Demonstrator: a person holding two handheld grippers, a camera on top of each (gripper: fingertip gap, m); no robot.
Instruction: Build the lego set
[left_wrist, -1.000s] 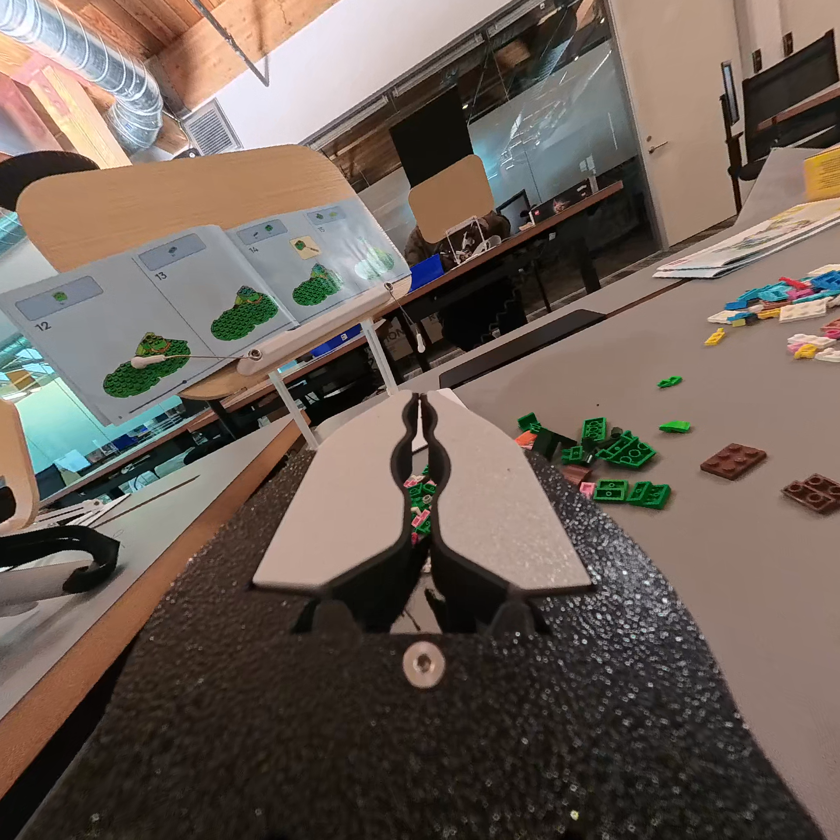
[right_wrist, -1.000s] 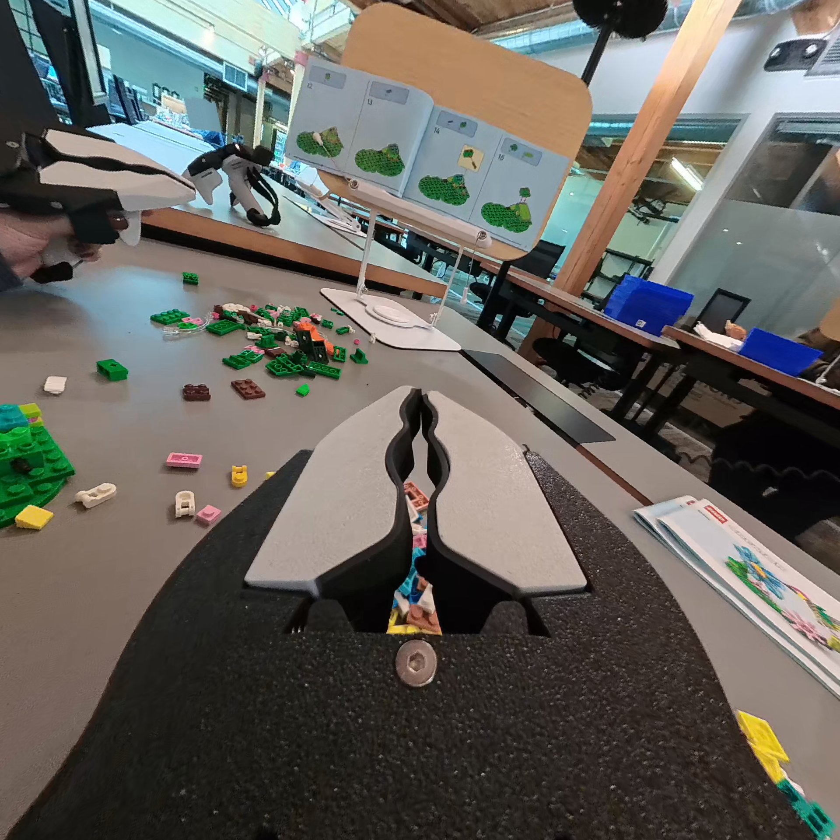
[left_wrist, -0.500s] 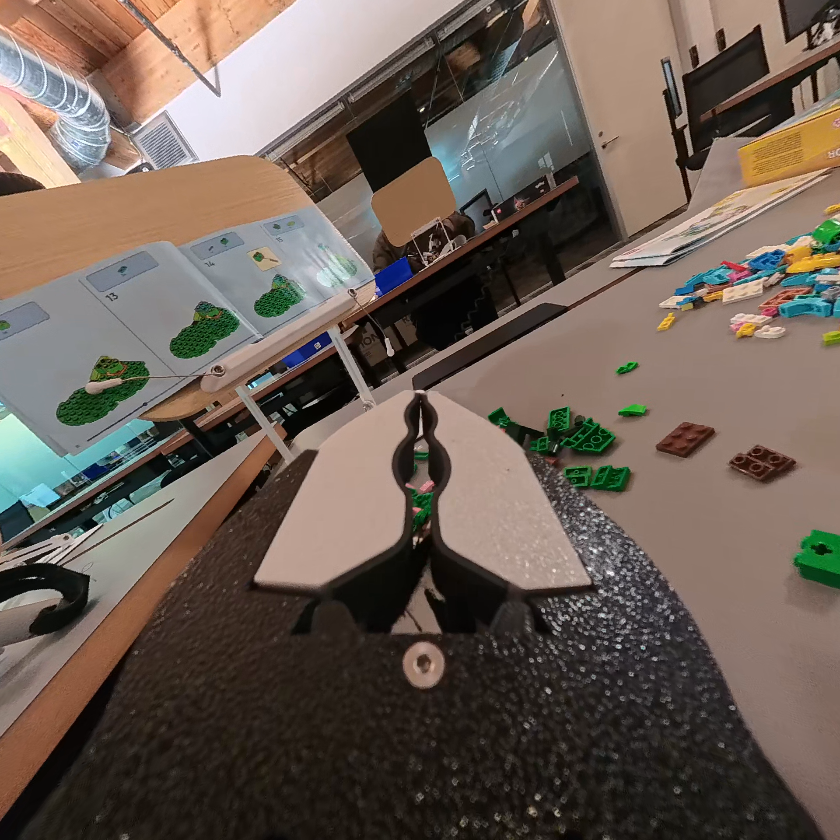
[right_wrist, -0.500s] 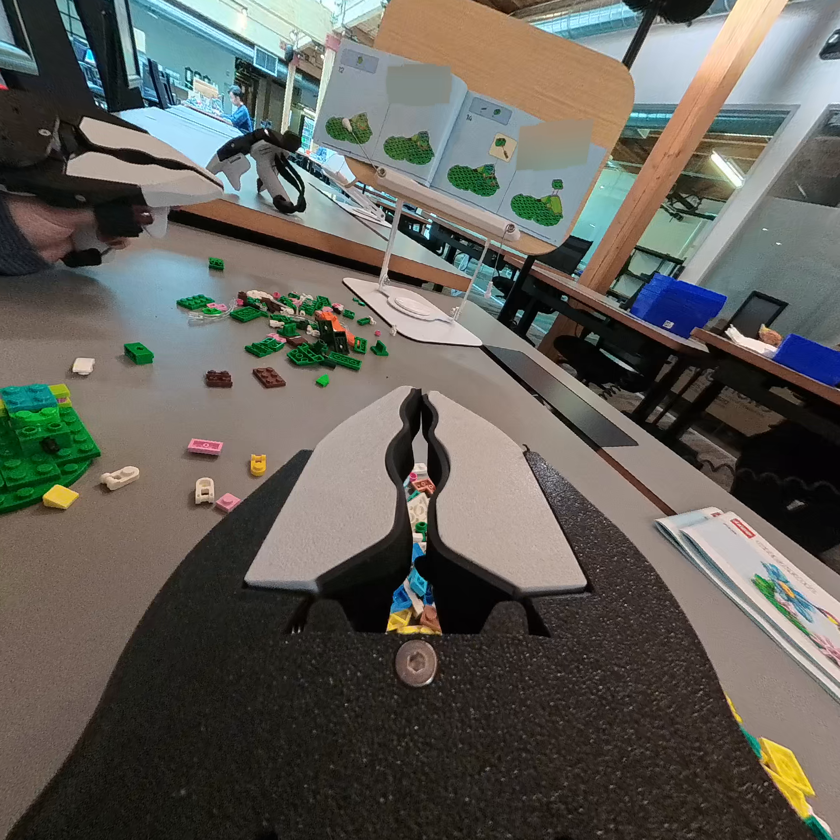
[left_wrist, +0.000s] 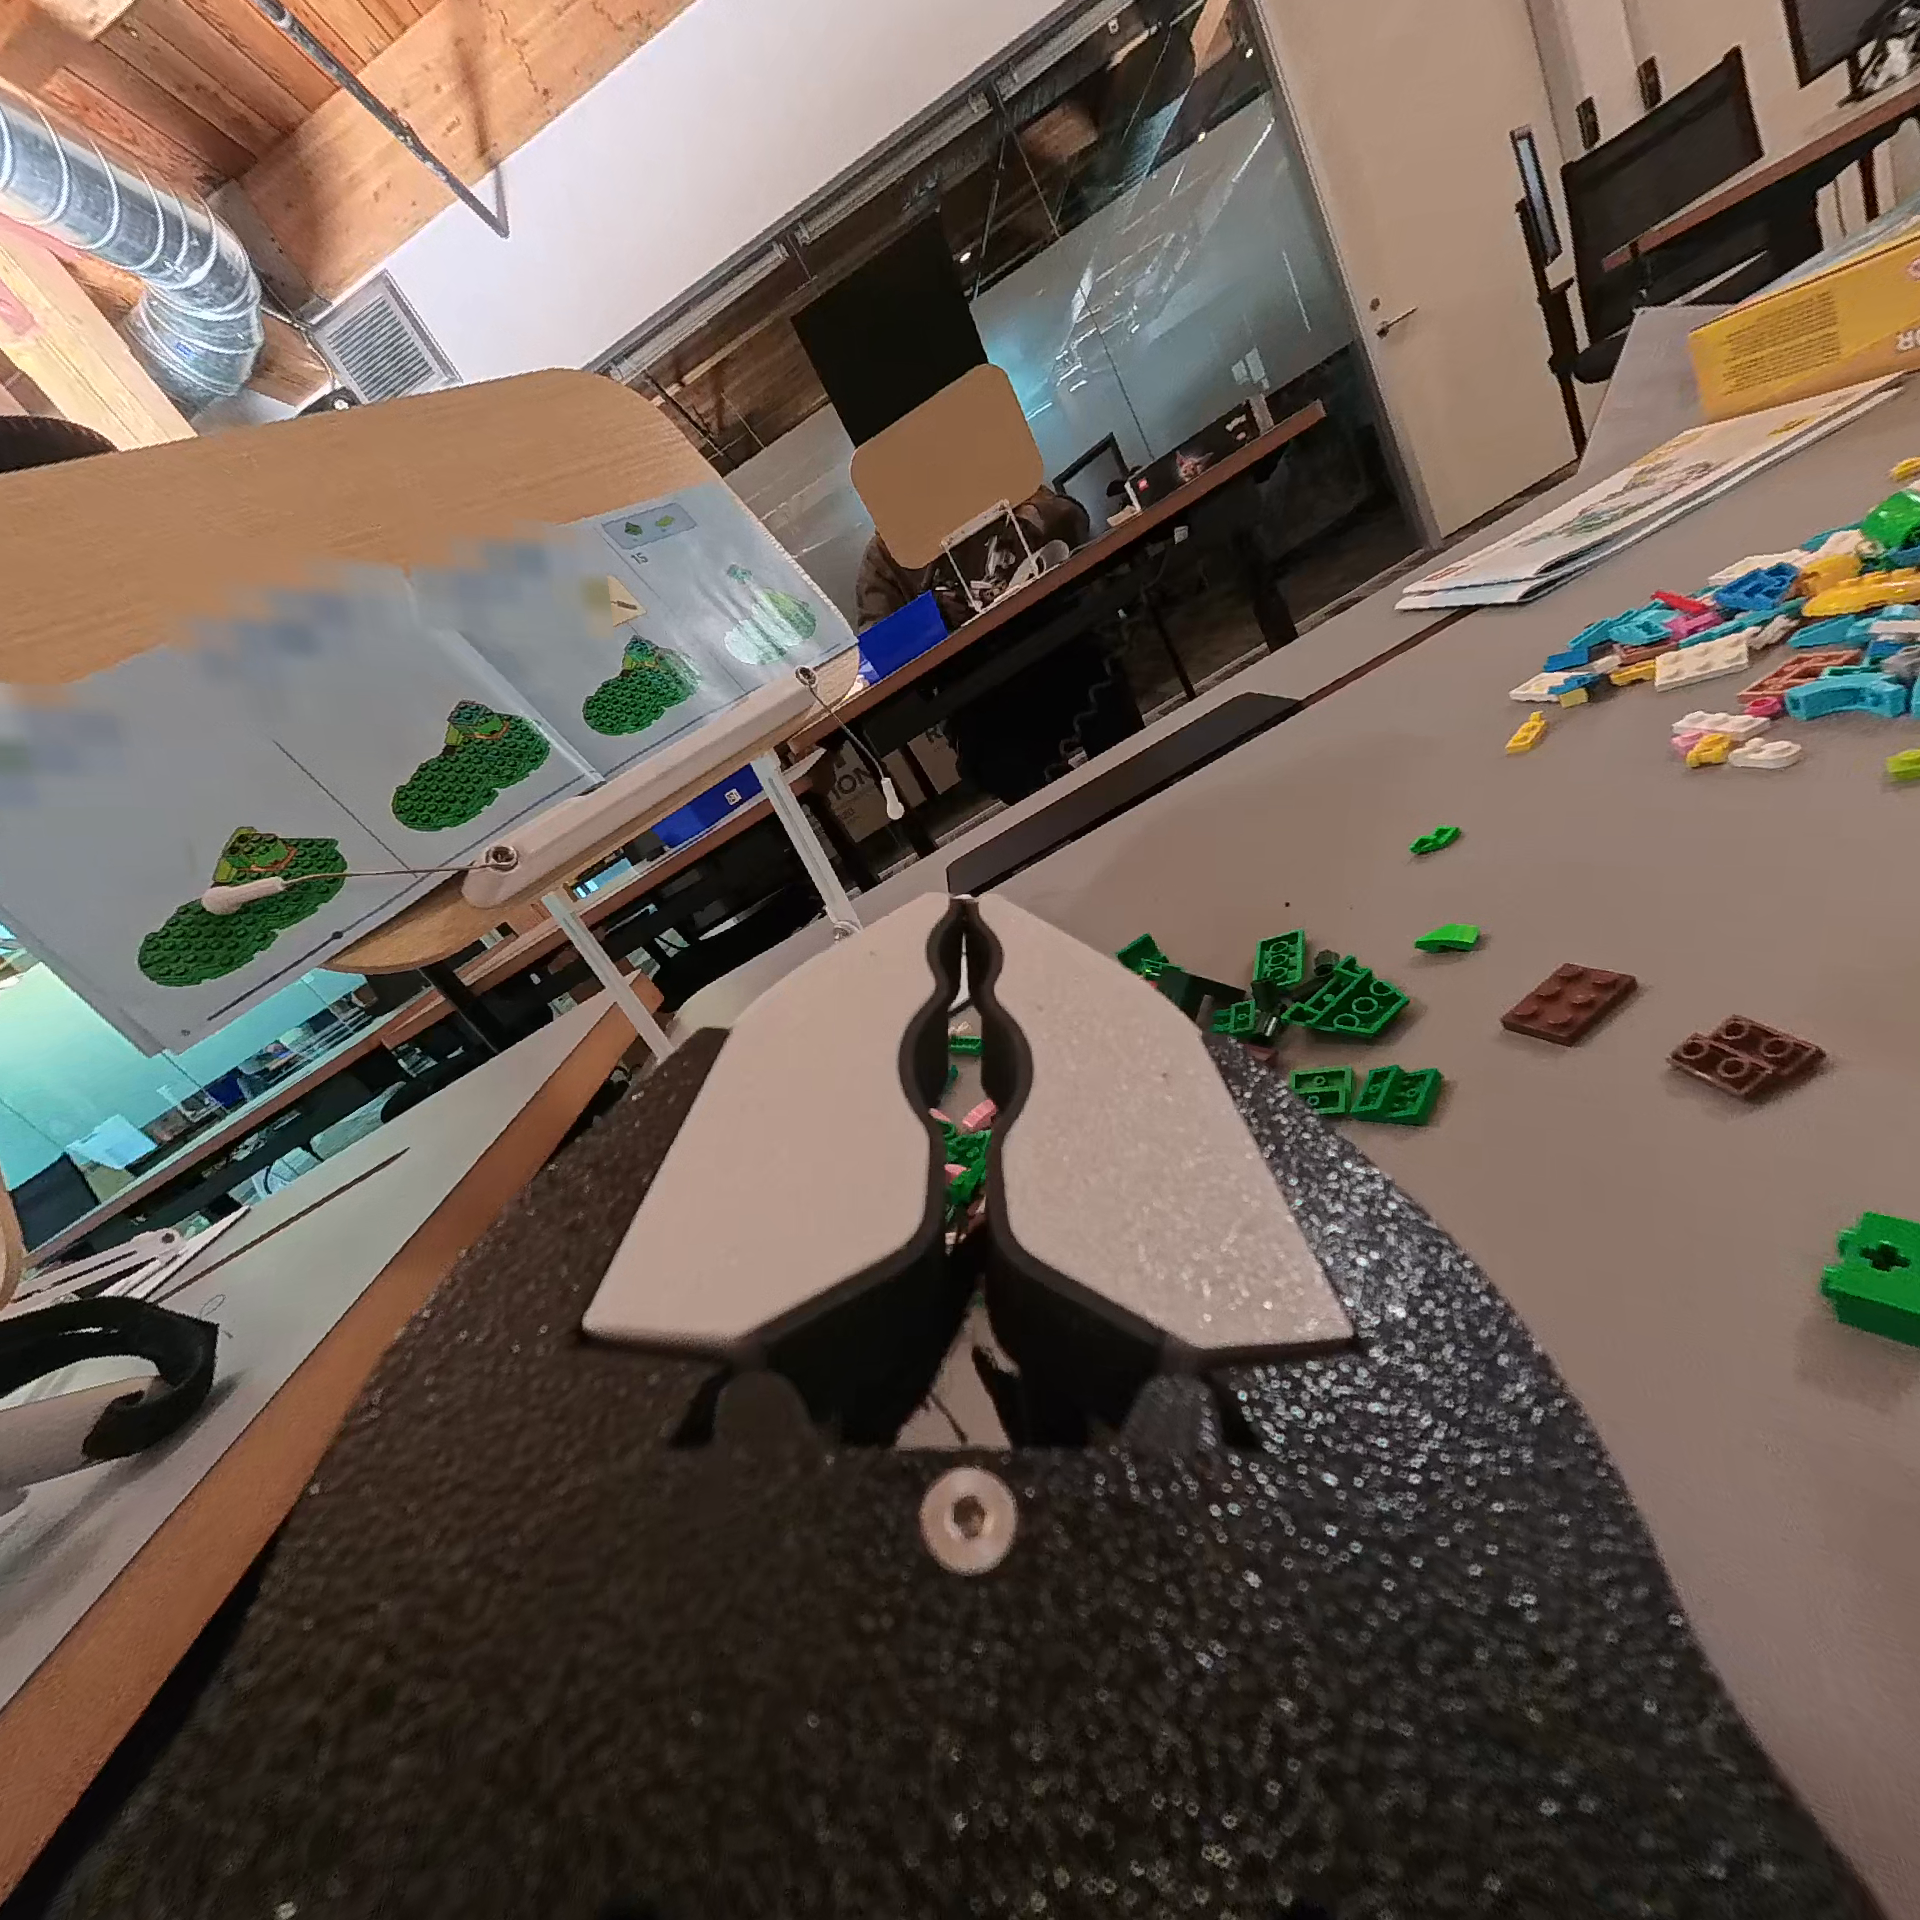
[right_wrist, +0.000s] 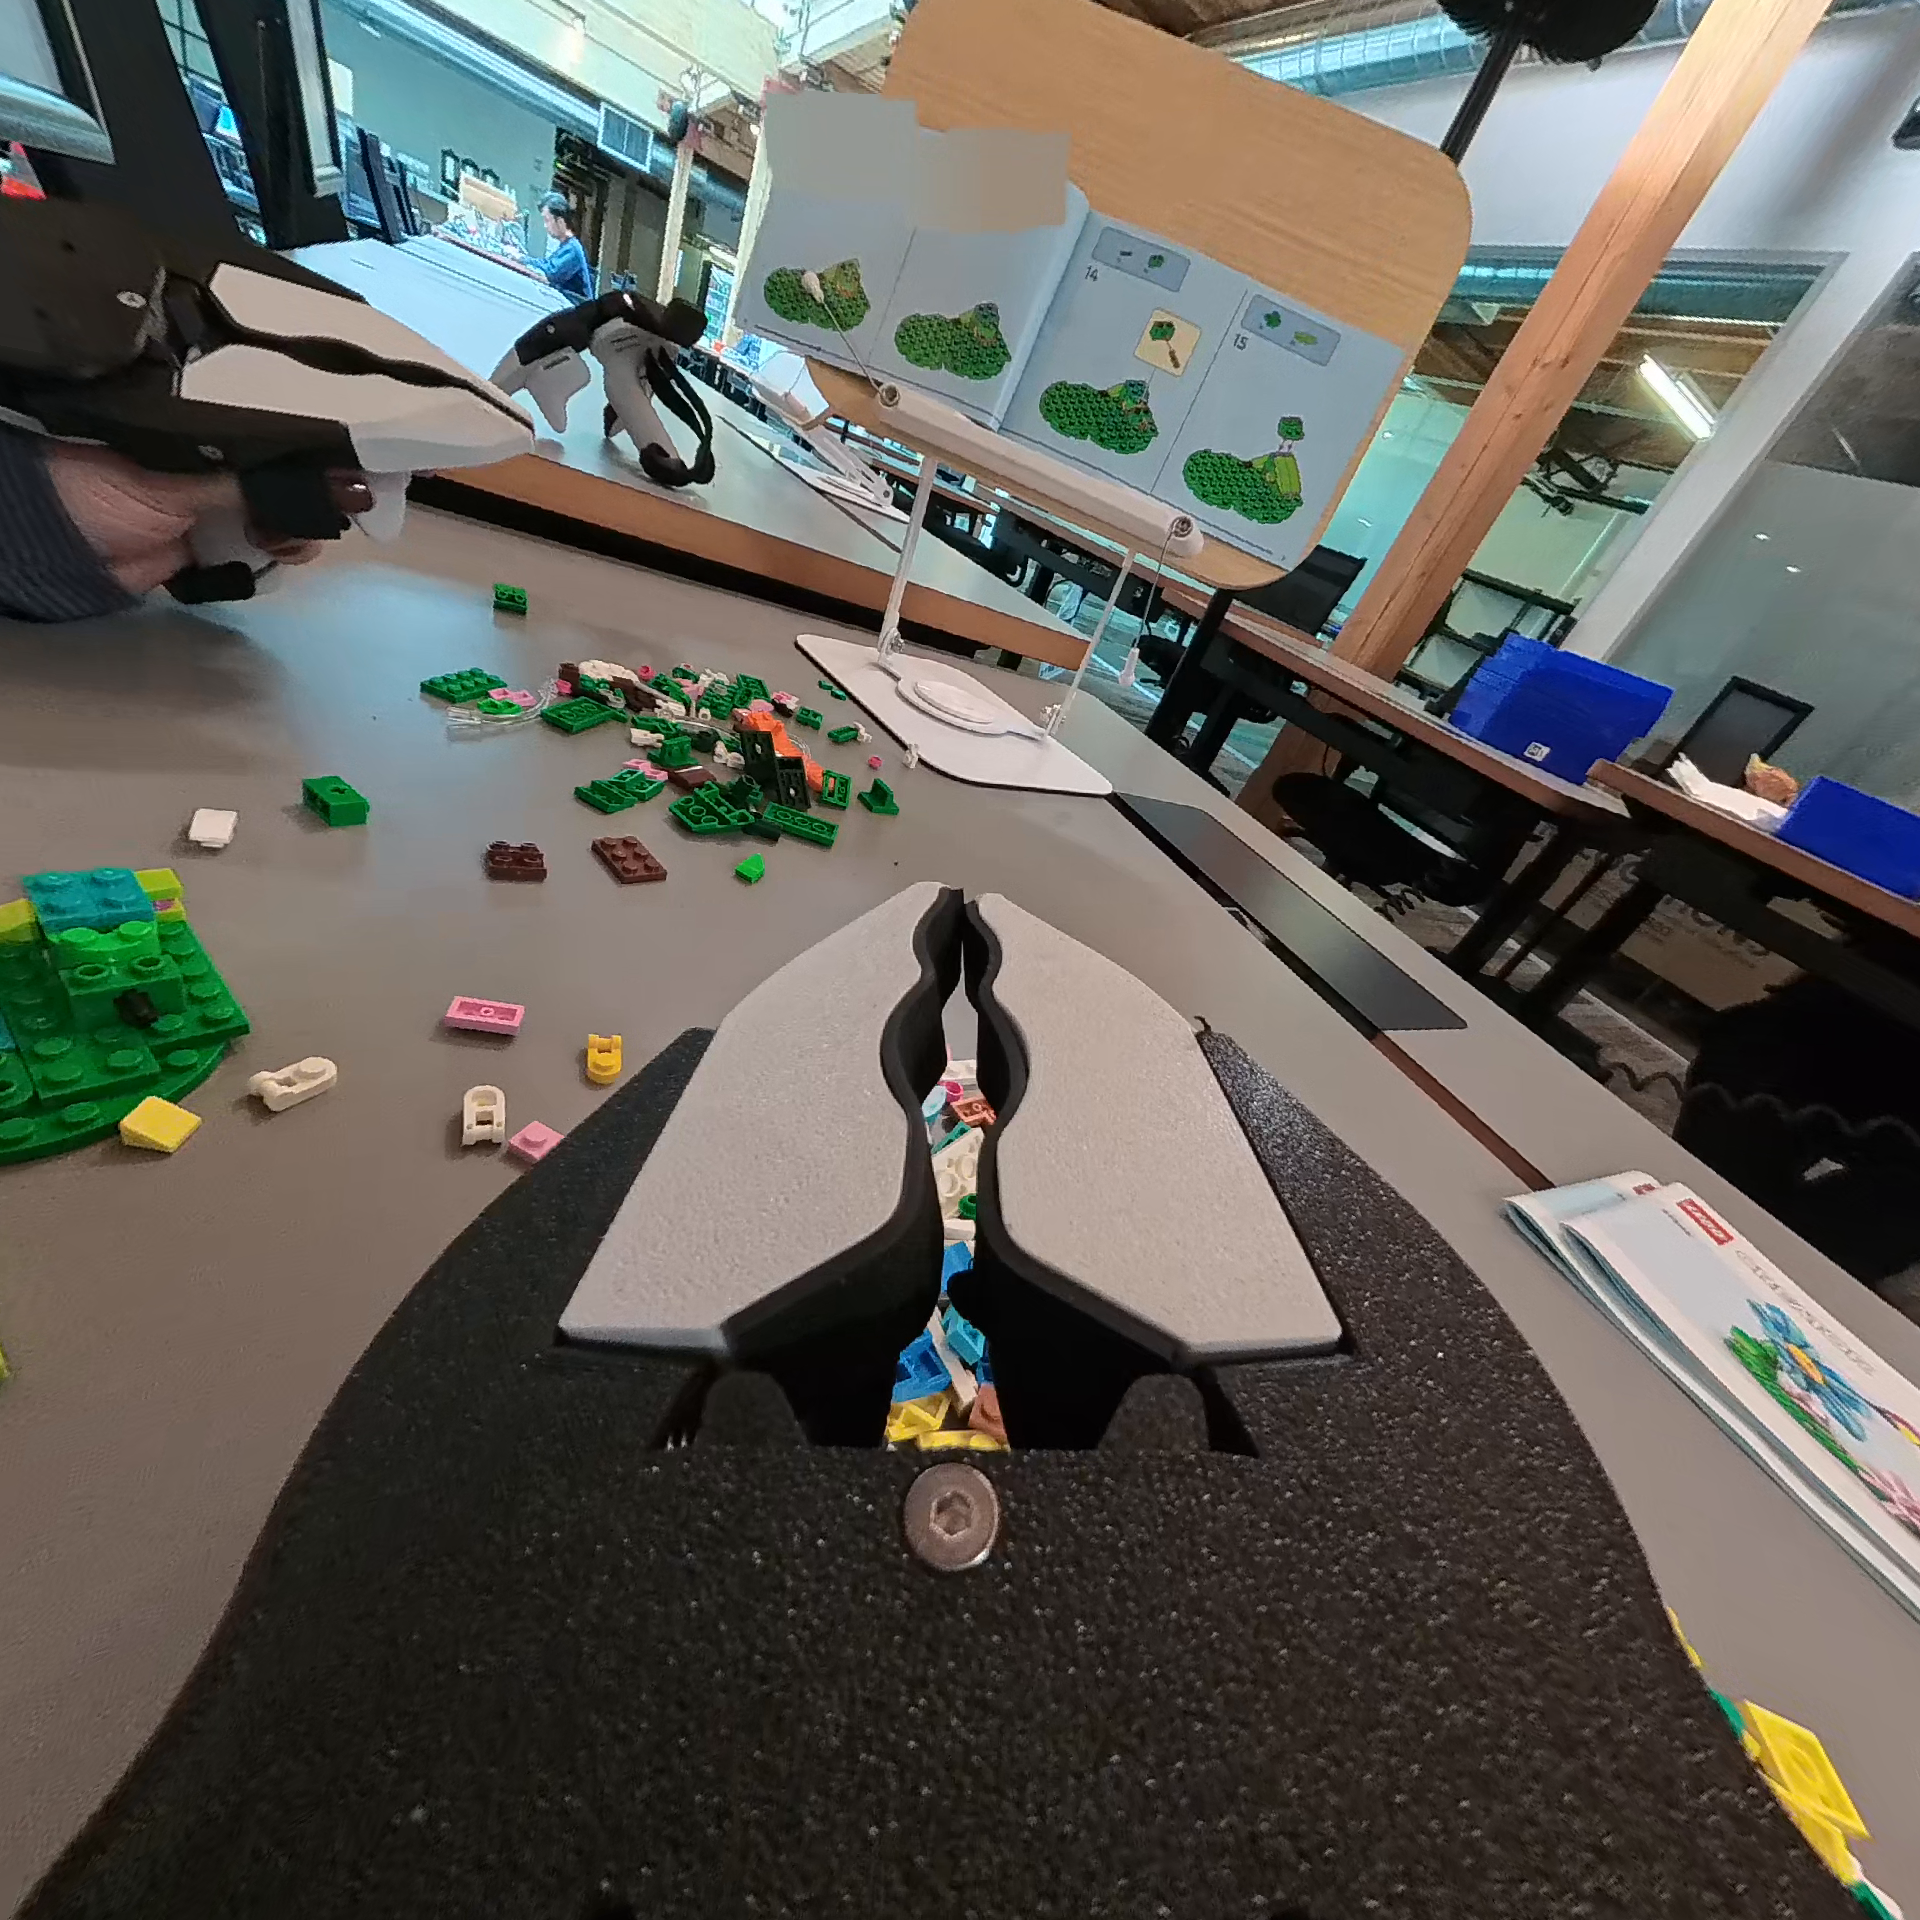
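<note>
Both hand-held grippers are closed with fingertips nearly meeting and nothing between them: the left hand-held gripper (left_wrist: 961, 914) is raised over the green scatter (right_wrist: 717, 758) near the bench's (right_wrist: 343, 935) far edge, the right hand-held gripper (right_wrist: 958, 902) over the mixed-colour pile (left_wrist: 1787, 644). A partly built green base (right_wrist: 94, 1008) sits toward the left edge. Judging by the open instruction booklet (right_wrist: 1049, 343) on its stand and the many loose pieces, most of the build looks still ahead.

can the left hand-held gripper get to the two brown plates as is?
Probably yes. The left hand-held gripper is shut and empty, and the brown plates lie flat on bare table to its right, apart from the green pile.
</note>
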